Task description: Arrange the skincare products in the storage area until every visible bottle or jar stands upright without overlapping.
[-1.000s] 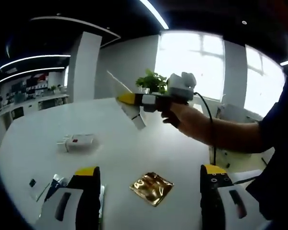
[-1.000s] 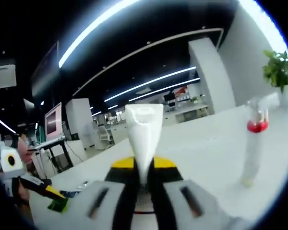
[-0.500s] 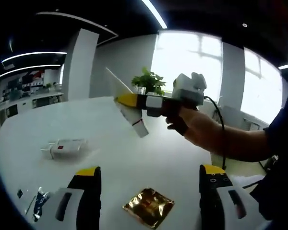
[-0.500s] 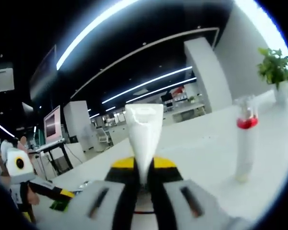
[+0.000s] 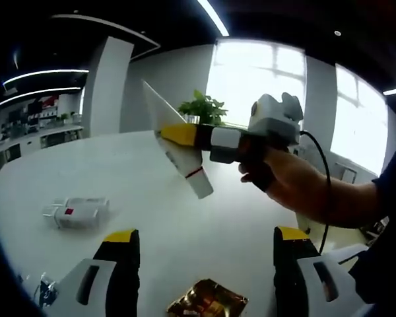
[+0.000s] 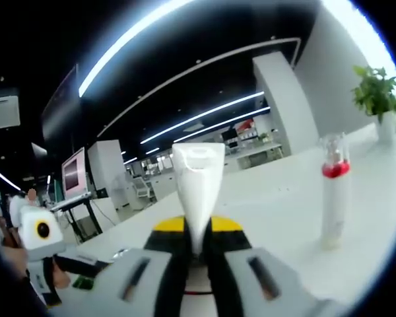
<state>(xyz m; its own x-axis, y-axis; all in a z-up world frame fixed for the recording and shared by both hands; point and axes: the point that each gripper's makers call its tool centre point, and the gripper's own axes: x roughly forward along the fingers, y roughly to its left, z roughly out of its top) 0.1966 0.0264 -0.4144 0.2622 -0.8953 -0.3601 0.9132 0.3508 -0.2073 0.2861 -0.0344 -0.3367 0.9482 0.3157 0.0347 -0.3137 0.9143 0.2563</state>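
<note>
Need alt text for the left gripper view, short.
A person's hand holds the right tongs above a white table, shut on a tilted white tube. A white bottle lies on its side at left, a gold packet near the bottom.

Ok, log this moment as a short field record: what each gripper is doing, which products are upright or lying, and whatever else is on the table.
right gripper: shut on white tube, held in the air above the table
left gripper: open, nothing between the jaws, low over the white table
upright product: slim bottle with red band, standing on the table
lying product: white bottle with red mark, on its side
other item: gold foil sachet, flat on the table between the left jaws
background: potted plant at the table's far edge
</note>
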